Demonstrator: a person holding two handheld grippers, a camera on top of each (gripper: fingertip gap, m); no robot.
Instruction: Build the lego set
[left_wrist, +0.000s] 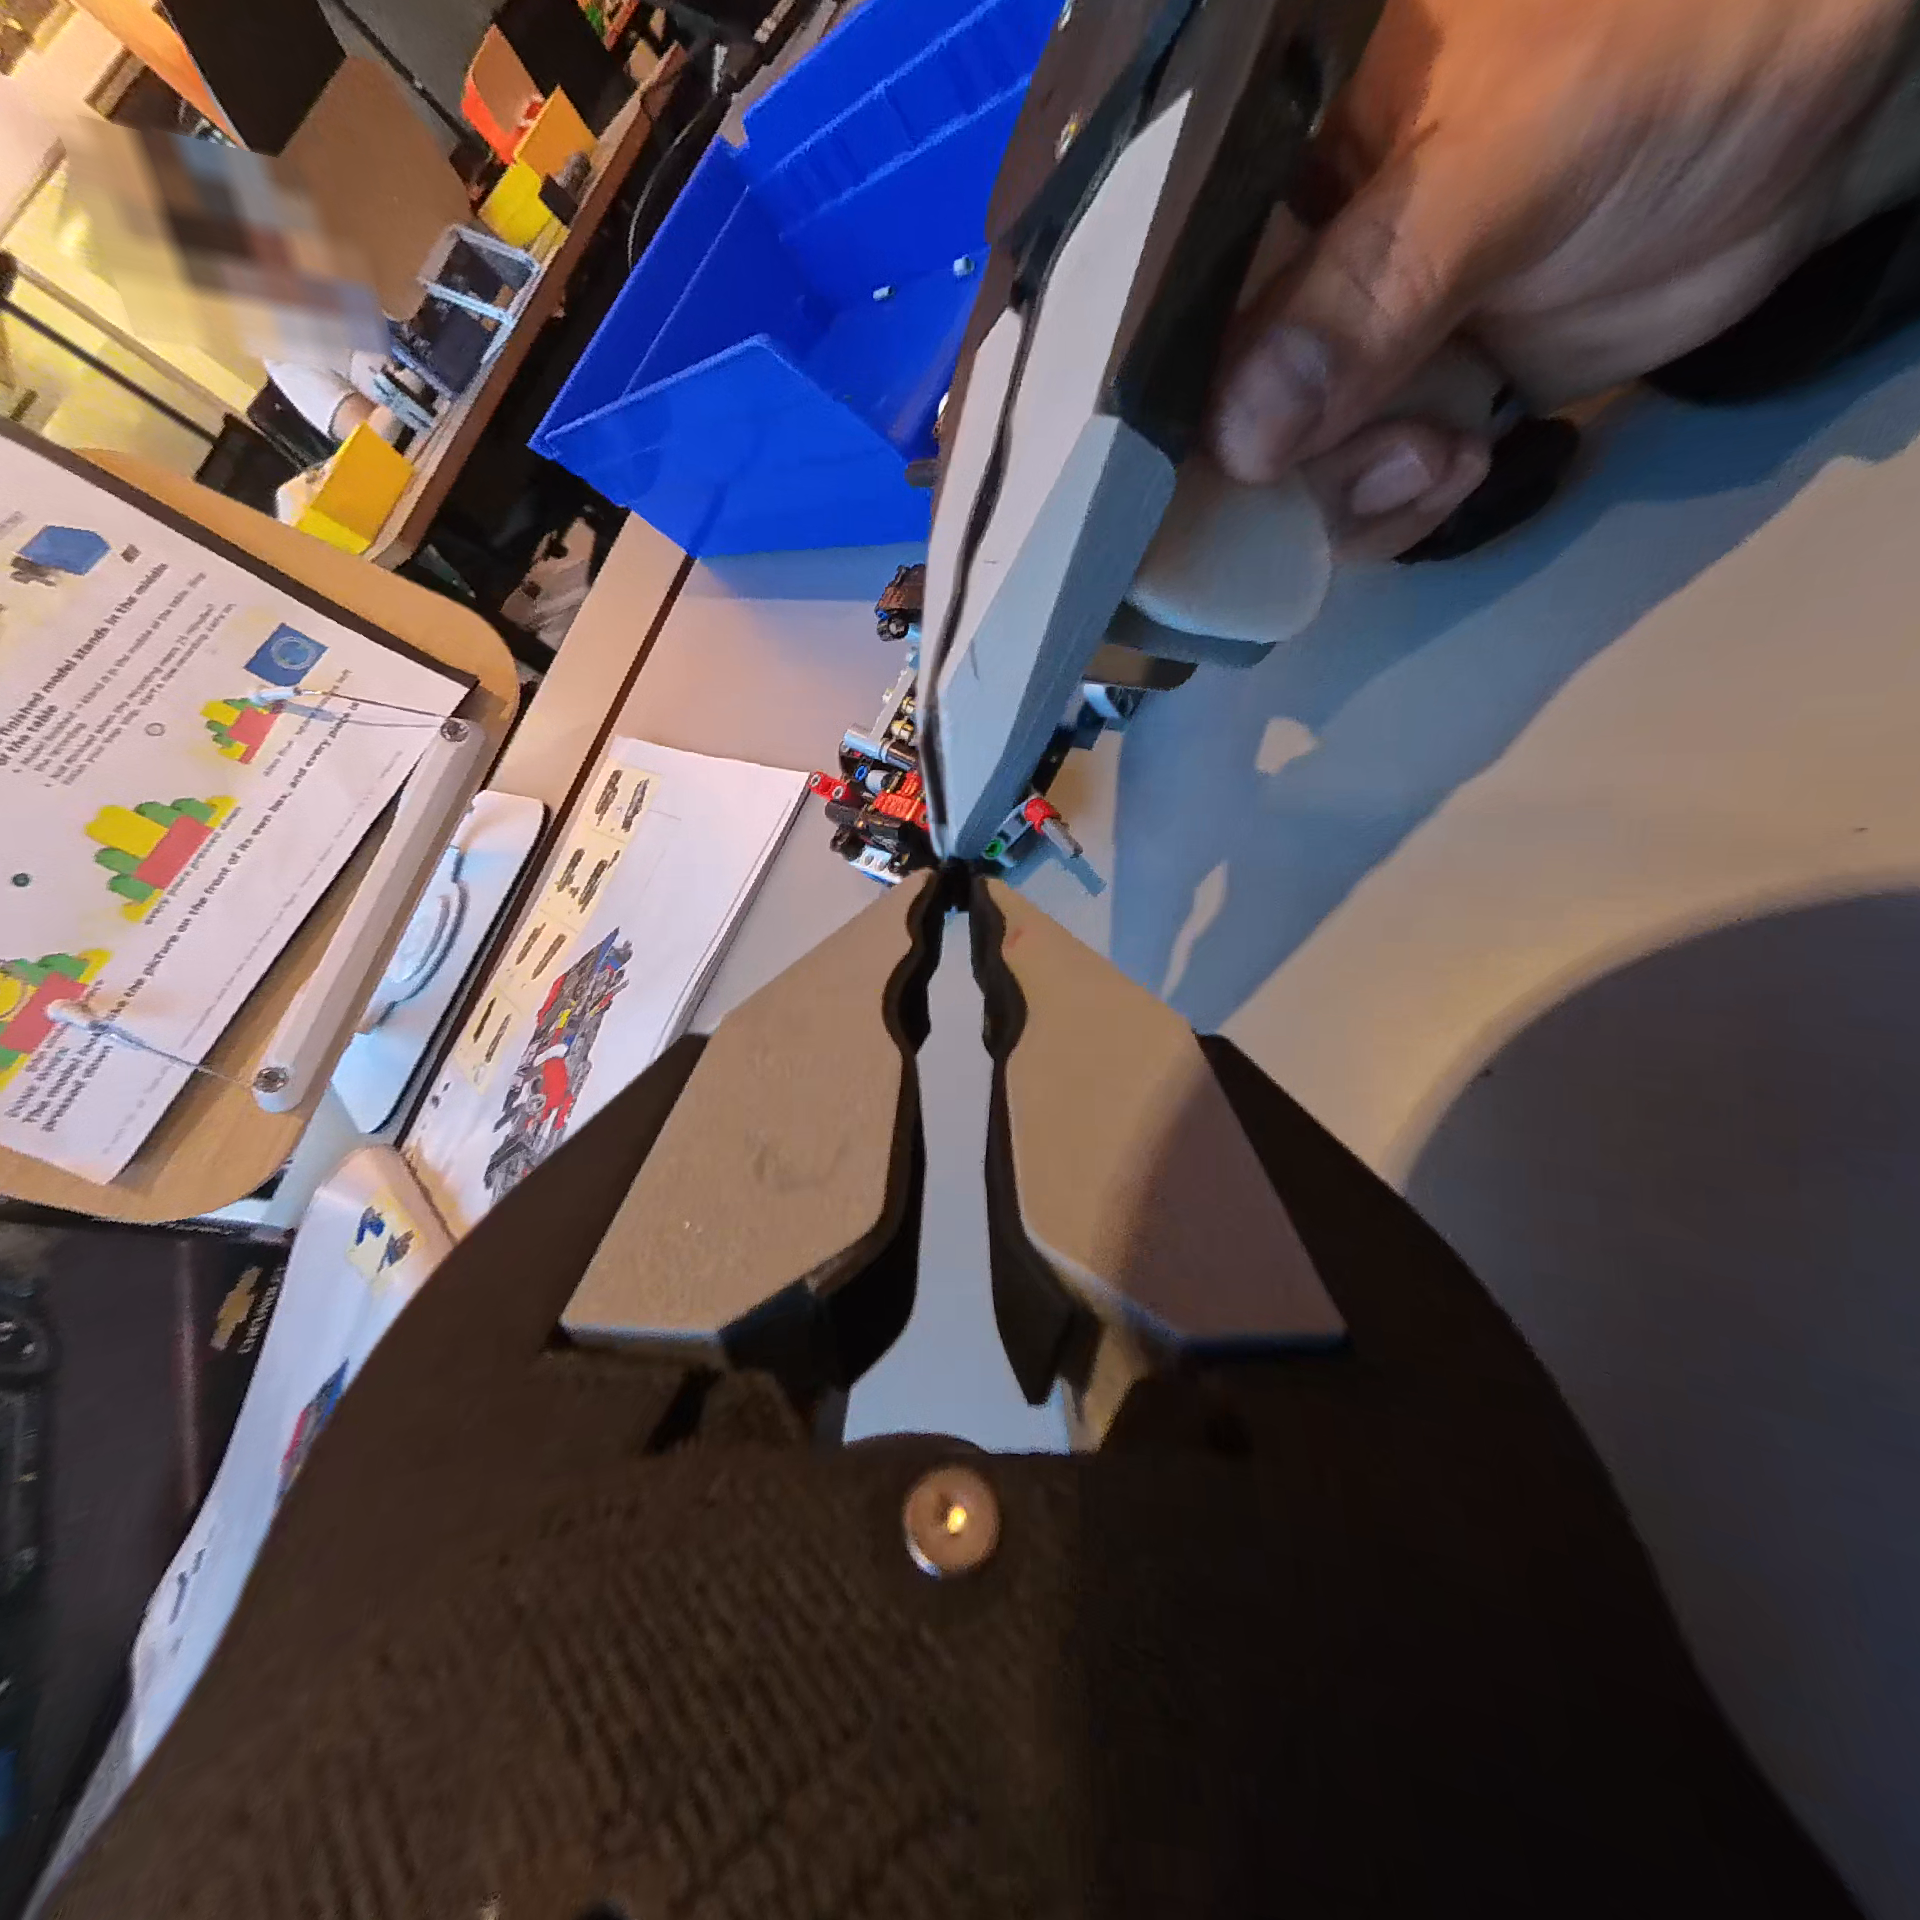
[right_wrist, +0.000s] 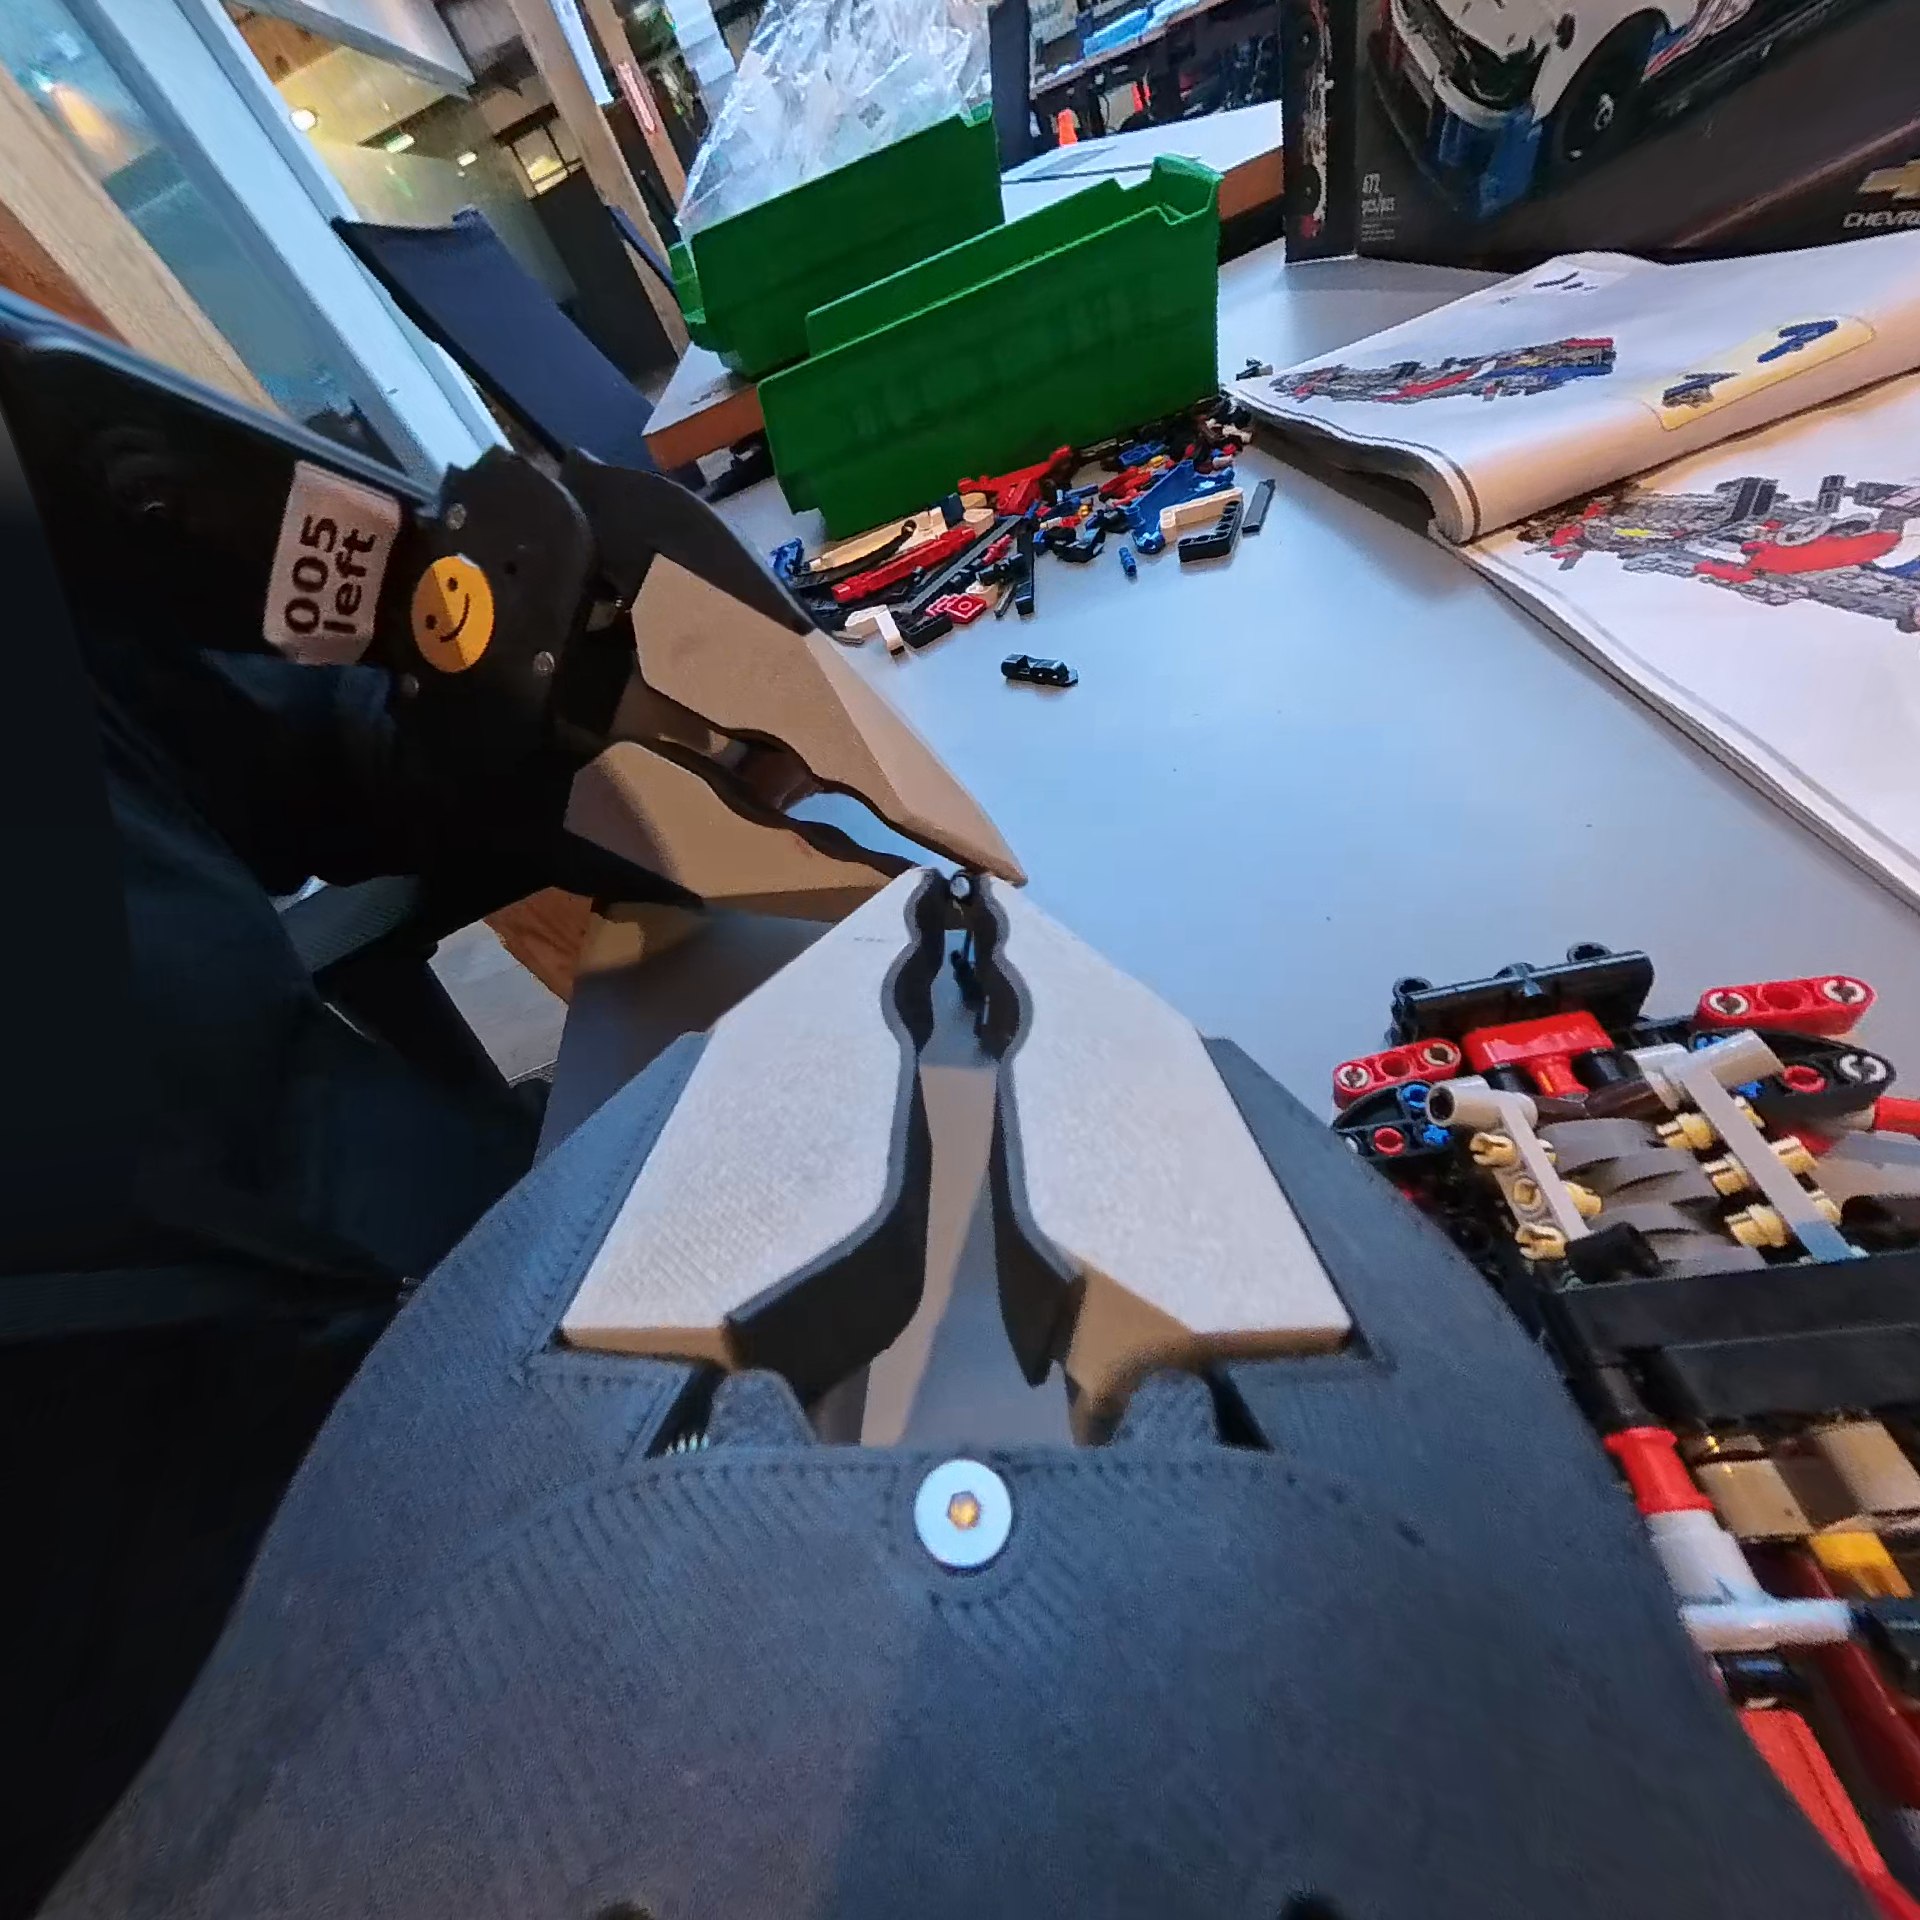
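Observation:
My left gripper (left_wrist: 951, 896) and right gripper (right_wrist: 961, 899) meet tip to tip above the grey table. A small thin black lego piece (right_wrist: 968, 961) sits between the right gripper's fingers, its end at the tips. The left gripper's tips (right_wrist: 987, 871) close on that same end; in the left wrist view it shows only as a dark speck (left_wrist: 952, 891). The right gripper (left_wrist: 961, 857) comes down from above in the left wrist view, held by a hand (left_wrist: 1455, 260). The part-built lego model (right_wrist: 1662, 1143) lies on the table to the right; it also shows behind the tips (left_wrist: 883, 800).
A pile of loose lego pieces (right_wrist: 1039, 540) lies before green bins (right_wrist: 987, 384), with one black piece (right_wrist: 1039, 670) apart. An open instruction booklet (right_wrist: 1714, 520) and the set's box (right_wrist: 1610, 125) are at the right. Blue bins (left_wrist: 790, 343) stand behind the model. My two grippers' fingertips are within a few centimetres of each other.

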